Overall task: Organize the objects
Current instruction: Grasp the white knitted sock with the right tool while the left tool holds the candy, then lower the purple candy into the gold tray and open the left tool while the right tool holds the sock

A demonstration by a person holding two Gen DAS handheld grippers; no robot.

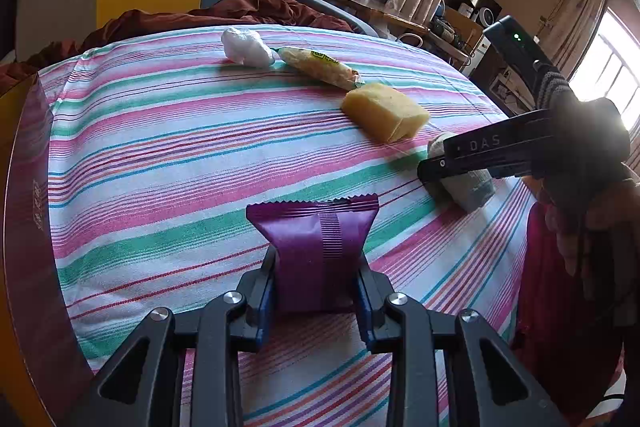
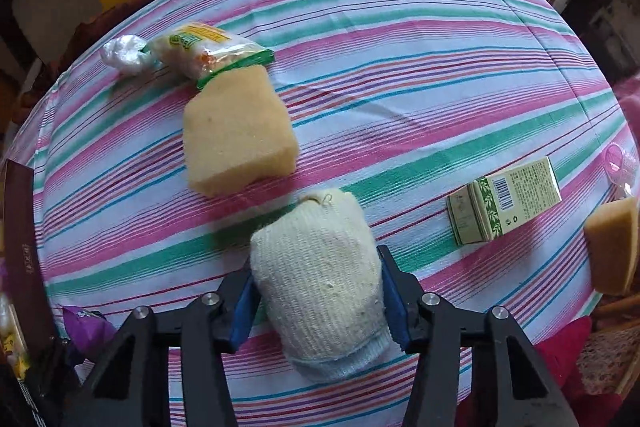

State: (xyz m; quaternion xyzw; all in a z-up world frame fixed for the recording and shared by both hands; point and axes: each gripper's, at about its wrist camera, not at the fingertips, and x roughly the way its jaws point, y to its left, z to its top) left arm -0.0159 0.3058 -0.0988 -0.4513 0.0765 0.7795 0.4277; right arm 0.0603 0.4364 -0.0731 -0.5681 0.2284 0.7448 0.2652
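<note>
Surface: a round table under a striped cloth (image 2: 400, 39) in pink, green, blue and white.
Left gripper (image 1: 318, 301): nearly closed, its blue pads clamped on both sides of a purple snack packet (image 1: 316, 251), which stands upright between the fingers at the near edge of the table.
Right gripper (image 2: 320, 301): narrowed around a cream knitted sock roll (image 2: 320, 267); both blue pads press on its sides. The roll lies on the cloth near the middle of the near edge, its pale blue cuff toward the camera.
Right gripper from the left wrist view: it comes in from the right, held by a gloved hand (image 1: 588, 155), with the grey-looking sock roll (image 1: 468, 191) under its fingers.
Sponge block (image 2: 240, 135): yellow, lying just beyond the sock roll, to the left of it.
Snack bag (image 2: 208, 51): clear with a green and yellow label, touching the far corner of the sponge block.
White crumpled bag (image 2: 124, 55): at the far left, touching the snack bag's end.
Green carton (image 2: 504, 199): lying on its side to the right, well apart from the sock roll.
Second sponge piece (image 2: 612, 247): at the right rim of the table.
Dark red box (image 1: 24, 227): at the left edge of the table.
</note>
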